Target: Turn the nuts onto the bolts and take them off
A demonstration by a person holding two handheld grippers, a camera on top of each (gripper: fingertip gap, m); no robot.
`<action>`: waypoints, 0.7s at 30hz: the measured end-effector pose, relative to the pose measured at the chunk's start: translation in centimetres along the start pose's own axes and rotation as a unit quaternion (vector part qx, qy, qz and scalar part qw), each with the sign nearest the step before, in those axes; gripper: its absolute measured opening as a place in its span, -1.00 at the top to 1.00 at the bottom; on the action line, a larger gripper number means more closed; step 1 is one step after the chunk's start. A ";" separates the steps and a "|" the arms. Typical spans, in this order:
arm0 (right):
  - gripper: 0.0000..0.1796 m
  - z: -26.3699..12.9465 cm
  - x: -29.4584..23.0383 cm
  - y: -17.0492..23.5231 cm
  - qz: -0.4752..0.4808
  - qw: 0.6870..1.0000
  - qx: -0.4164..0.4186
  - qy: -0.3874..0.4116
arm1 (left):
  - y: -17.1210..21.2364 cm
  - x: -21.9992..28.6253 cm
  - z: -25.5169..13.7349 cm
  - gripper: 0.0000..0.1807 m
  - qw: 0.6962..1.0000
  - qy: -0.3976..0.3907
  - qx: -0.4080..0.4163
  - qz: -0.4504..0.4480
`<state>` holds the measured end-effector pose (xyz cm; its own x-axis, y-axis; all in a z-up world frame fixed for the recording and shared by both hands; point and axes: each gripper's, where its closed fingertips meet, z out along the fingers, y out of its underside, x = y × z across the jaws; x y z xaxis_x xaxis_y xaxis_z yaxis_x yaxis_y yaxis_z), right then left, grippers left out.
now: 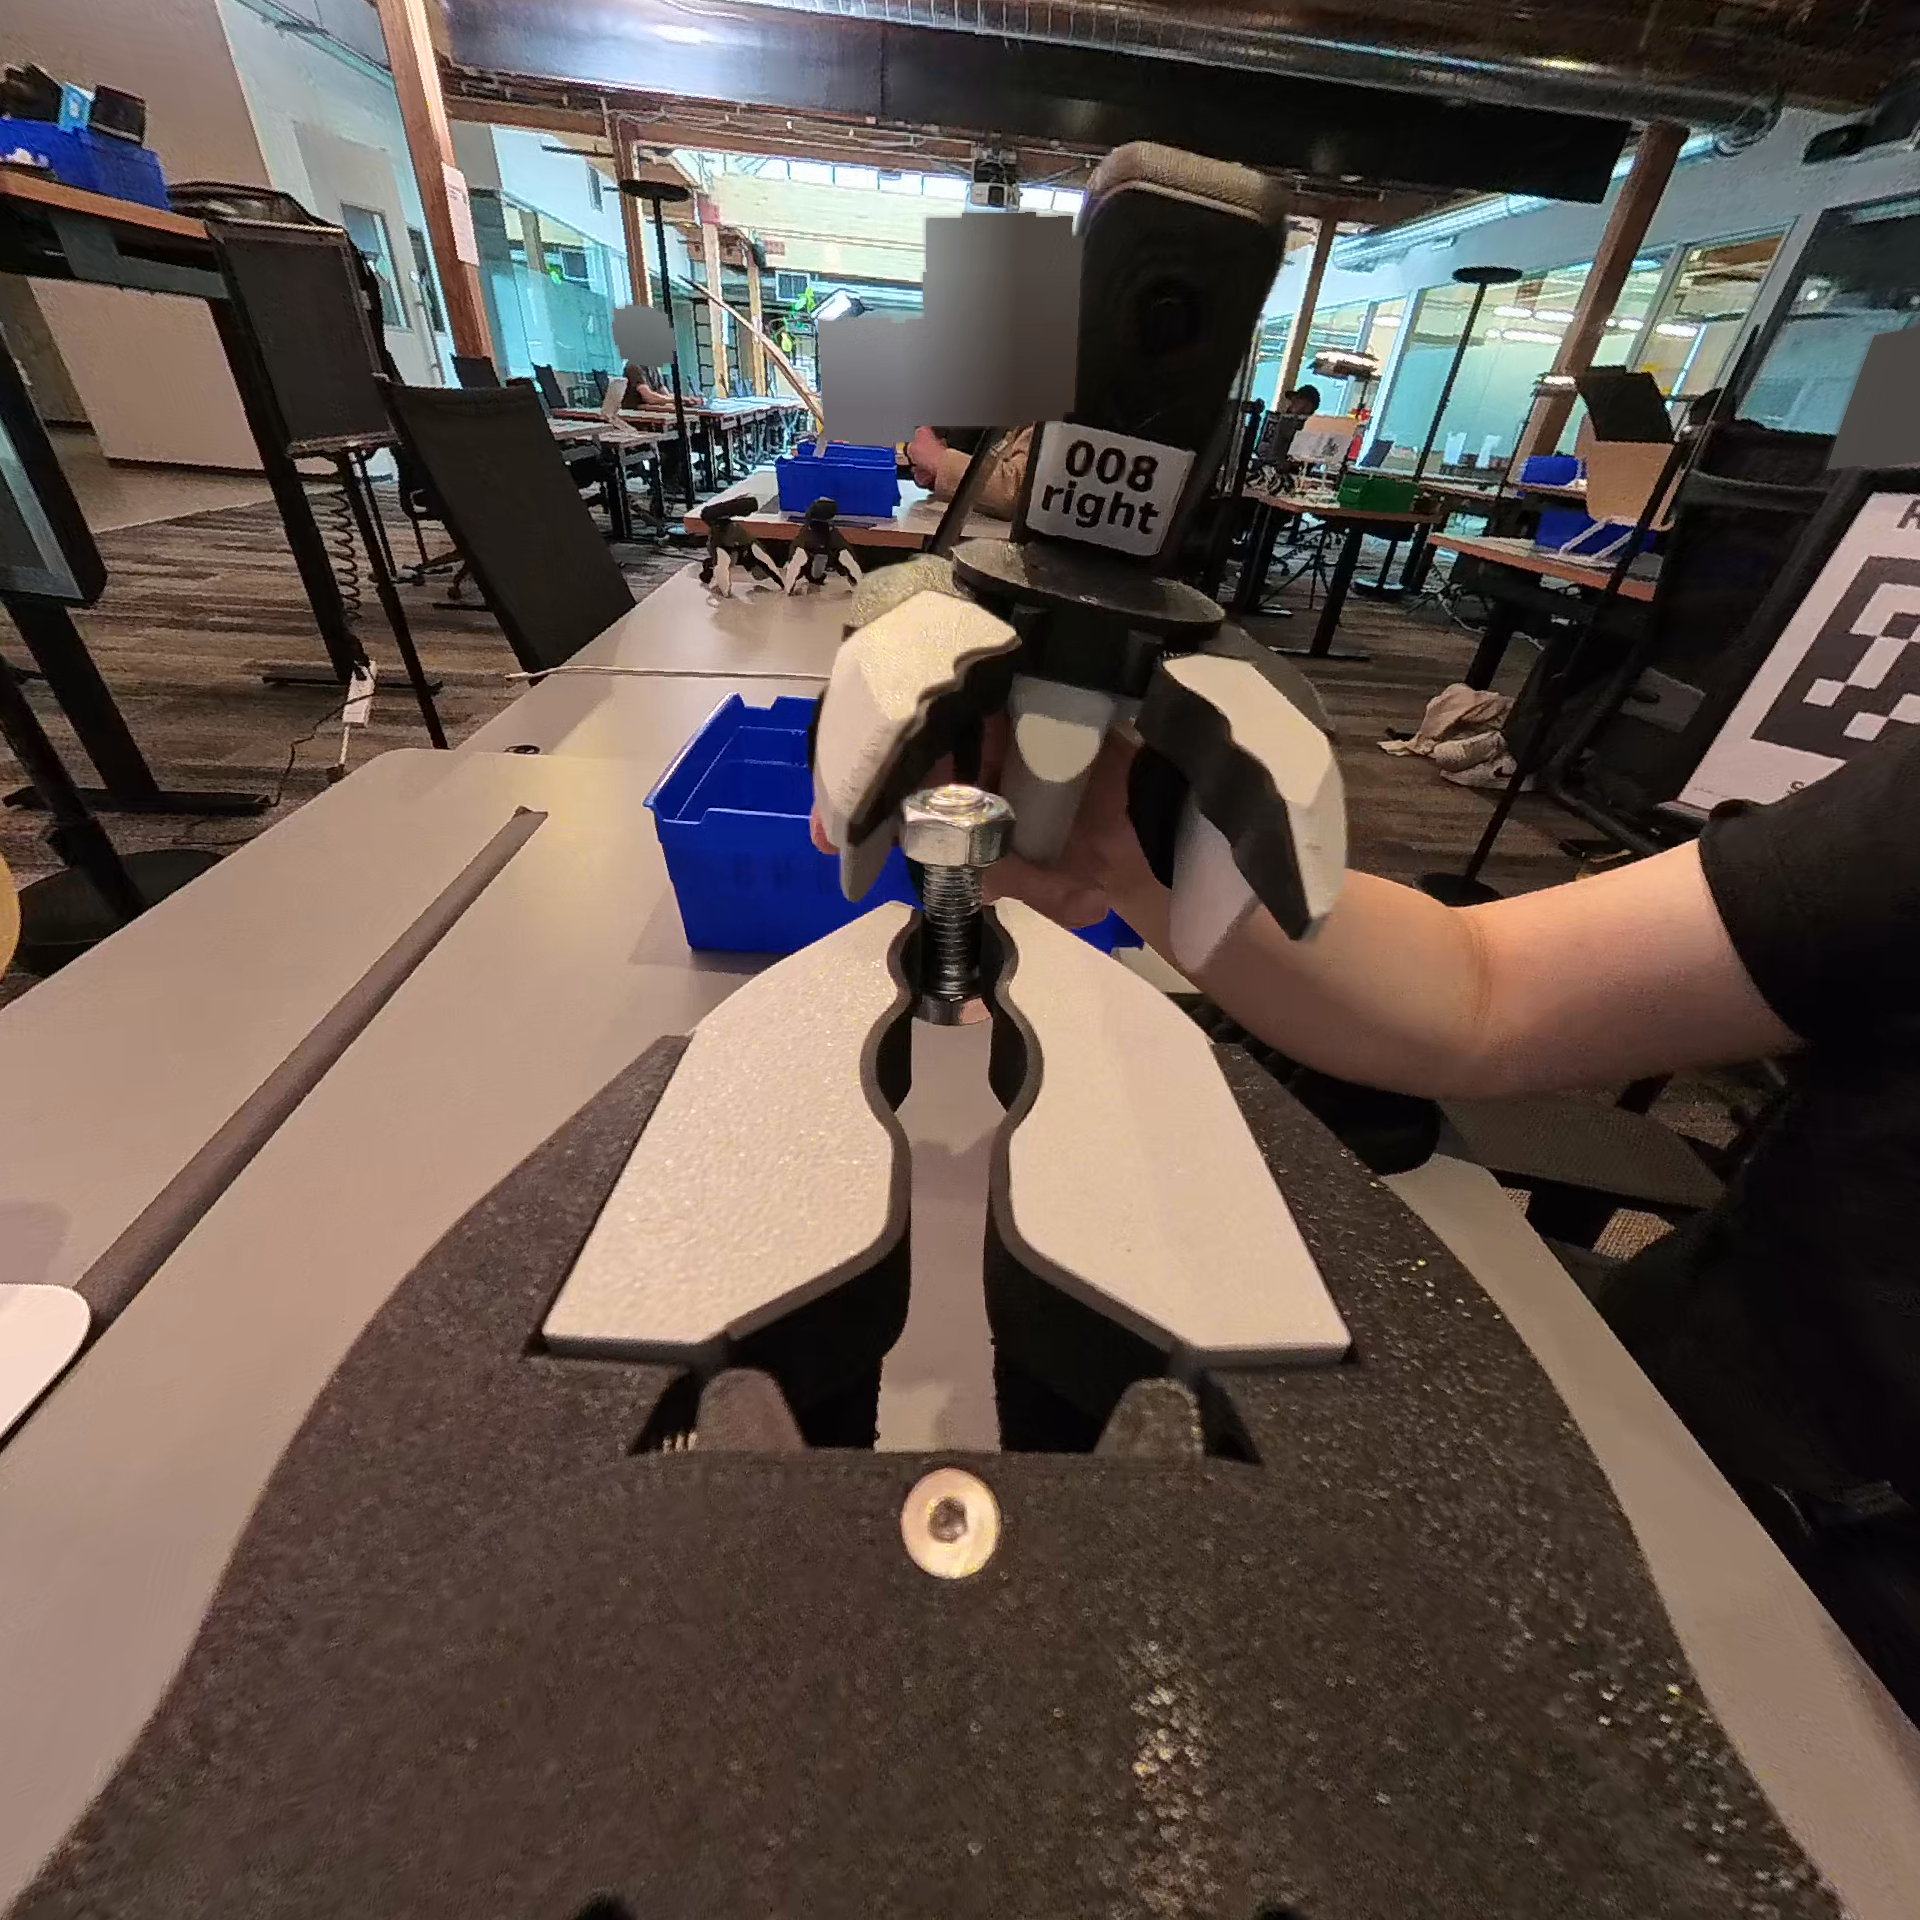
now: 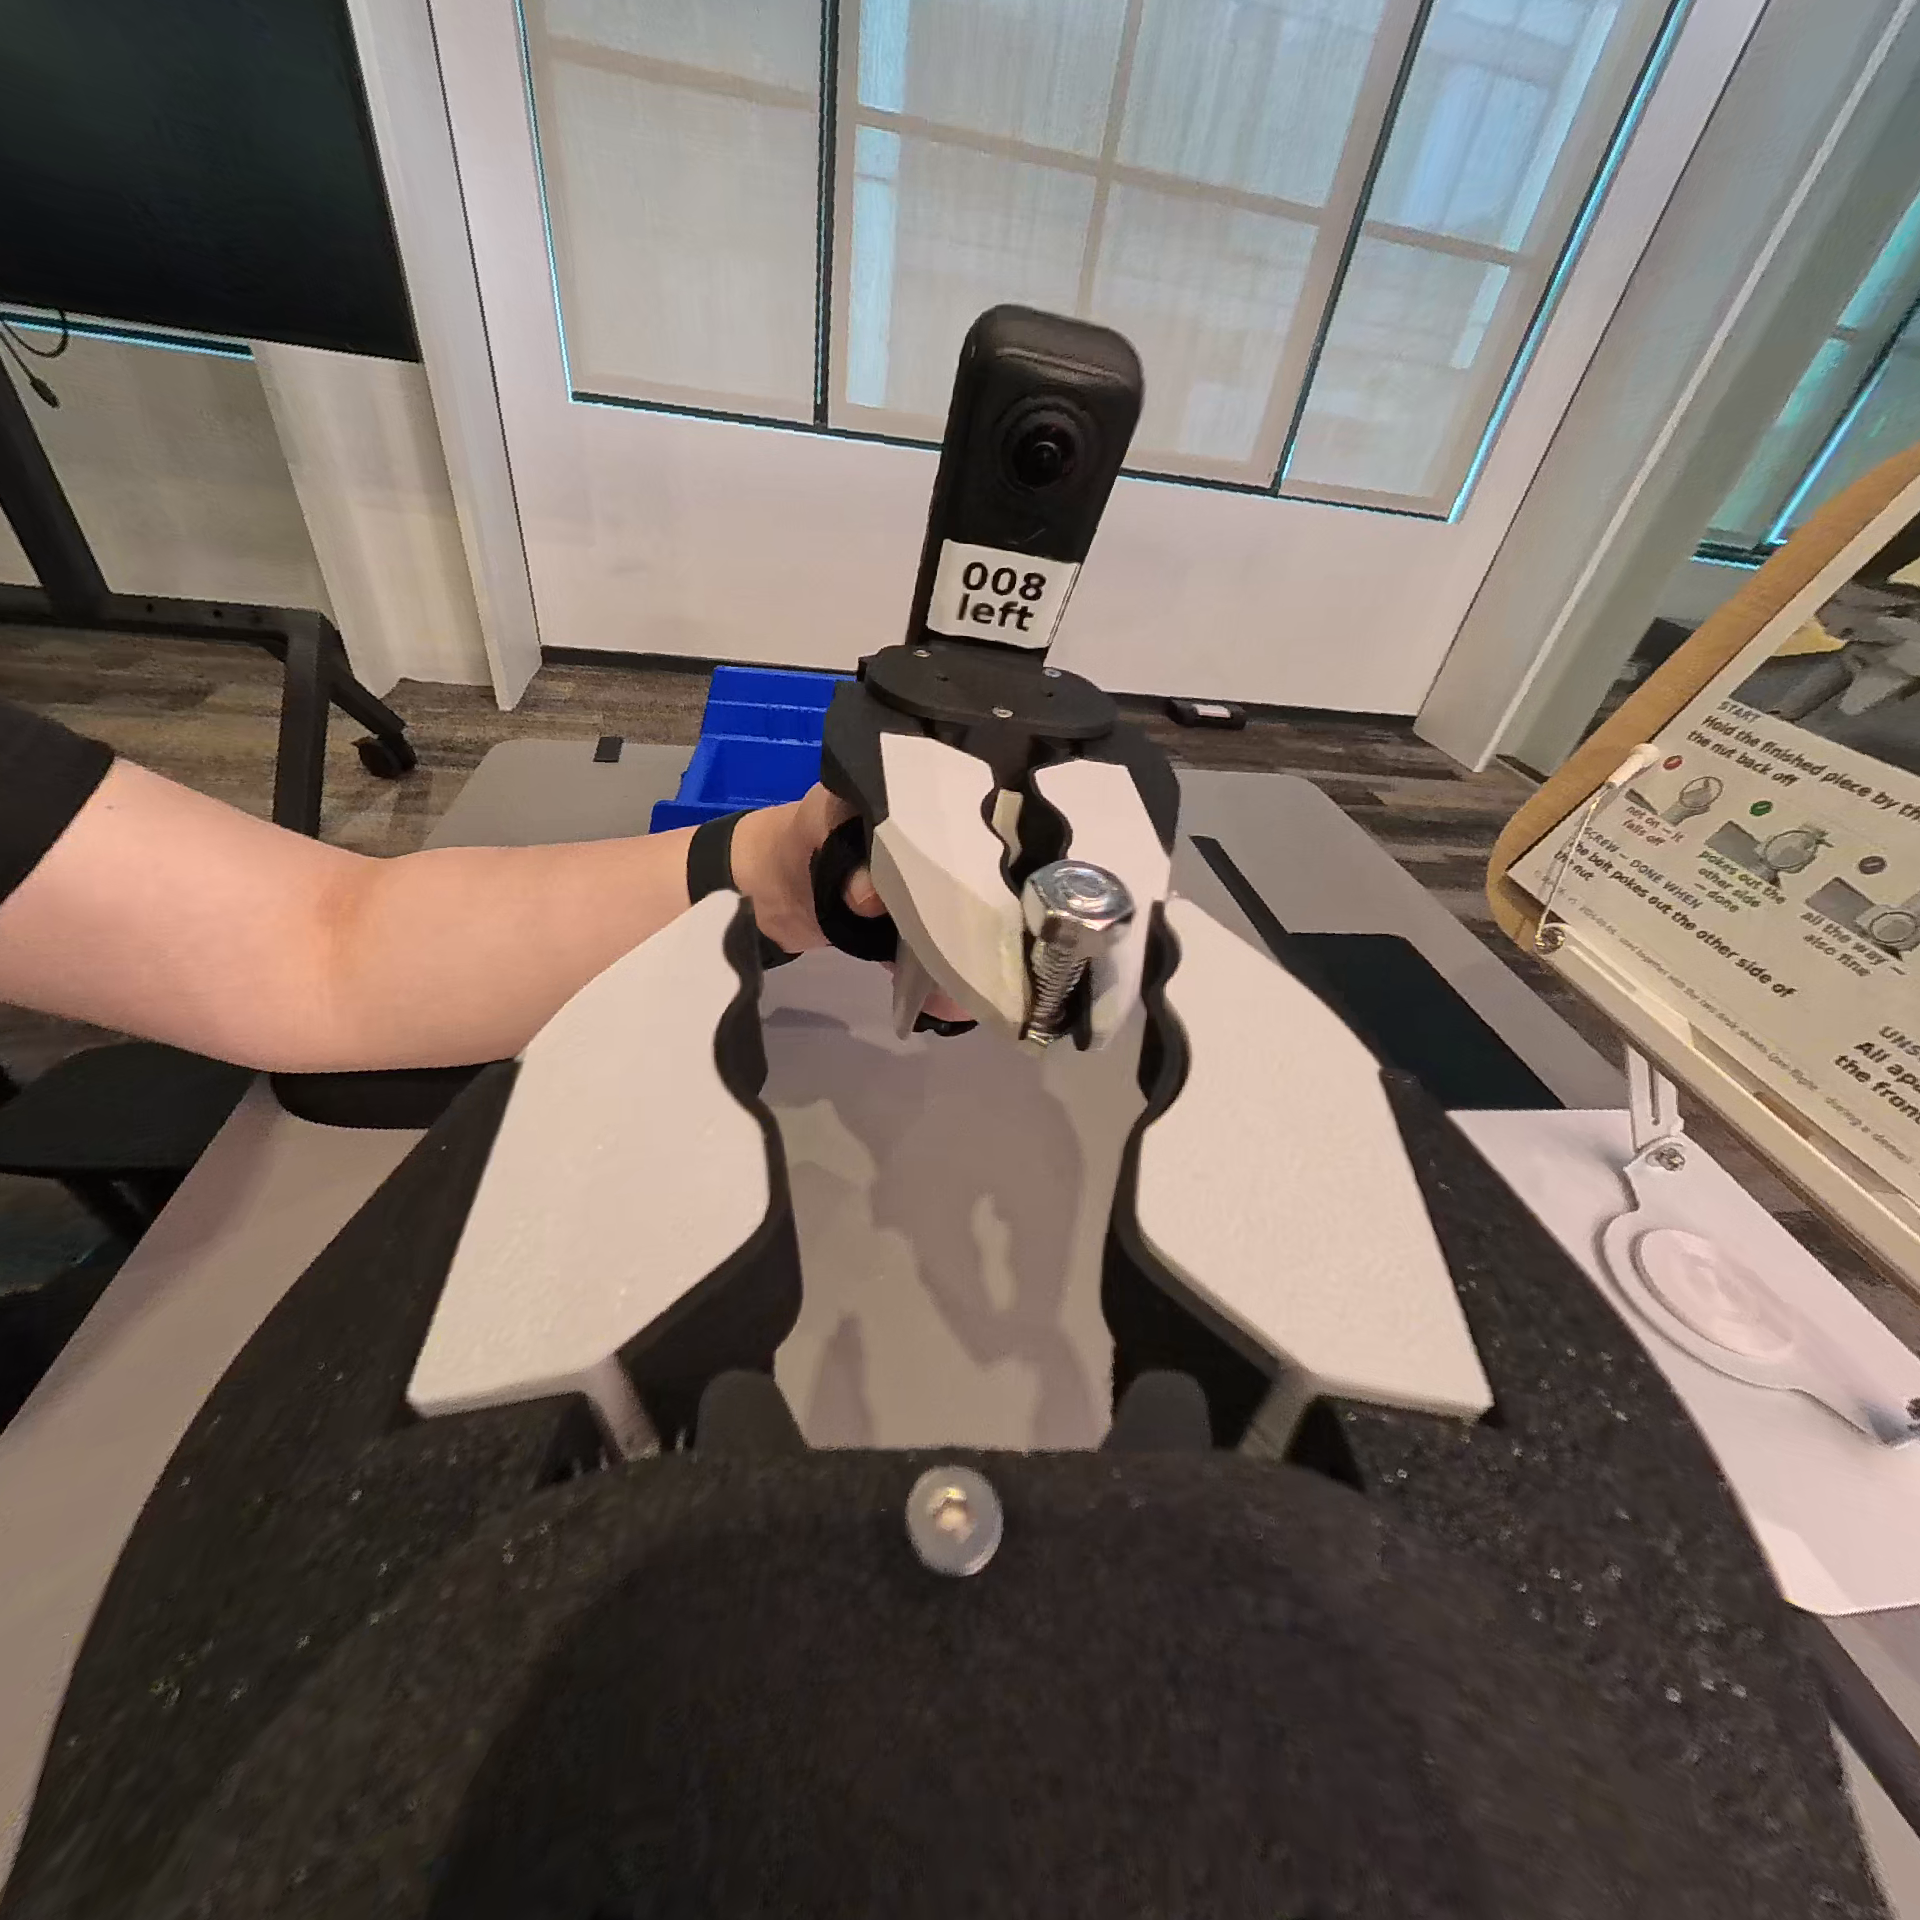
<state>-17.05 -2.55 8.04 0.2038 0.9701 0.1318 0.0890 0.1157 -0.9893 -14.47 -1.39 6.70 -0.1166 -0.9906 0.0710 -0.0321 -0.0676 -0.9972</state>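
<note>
A steel bolt (image 1: 951,935) stands upright between the fingers of my left gripper (image 1: 953,925), which is shut on its threaded shank. A hex nut (image 1: 956,826) sits at the bolt's top end. My right gripper (image 1: 1081,883) is open and hangs just behind and above the nut, with its left finger close beside the nut and no grip on it. In the right wrist view my right gripper (image 2: 951,925) is wide open and empty. There the left gripper (image 2: 1049,1018) faces it, holding the bolt (image 2: 1047,987) with the nut (image 2: 1075,904) on top.
A blue bin (image 1: 738,831) stands on the grey table (image 1: 312,1039) behind the grippers; it also shows in the right wrist view (image 2: 748,748). An instruction board (image 2: 1766,914) on a white stand (image 2: 1683,1299) is at the right. A person's arm (image 1: 1455,977) reaches in. Both grippers' tips are close together, under 4 cm apart.
</note>
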 end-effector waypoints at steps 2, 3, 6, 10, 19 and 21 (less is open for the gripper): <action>0.27 -0.4 0.4 -0.1 0.000 1.000 -0.001 0.010 | 0.1 0.1 0.0 0.90 1.000 0.002 -0.003 0.004; 0.31 -0.7 0.6 -0.1 -0.004 1.000 -0.007 0.013 | 0.2 0.1 -0.1 0.90 1.000 -0.001 -0.011 0.009; 0.52 -2.4 0.7 -1.0 -0.037 0.999 -0.024 0.020 | 1.6 -0.6 -0.3 0.90 0.994 -0.043 -0.079 0.056; 0.63 -3.4 1.3 -0.8 -0.111 0.986 -0.123 0.033 | 1.7 -0.4 0.0 0.90 0.992 -0.052 -0.095 0.073; 0.68 -1.6 0.3 2.2 -0.221 0.929 -0.295 -0.047 | 1.8 1.5 0.3 0.90 0.992 0.000 -0.101 0.070; 0.69 -1.4 -0.2 2.1 -0.208 0.933 -0.288 -0.059 | 1.7 1.7 0.3 0.90 0.993 0.006 -0.099 0.071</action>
<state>-15.55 -2.78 6.05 -0.0709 0.8877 0.4550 0.6523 0.3863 -0.6521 -14.39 -3.27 5.16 -0.1463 -0.9869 -0.0676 -0.2096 0.0977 -0.9729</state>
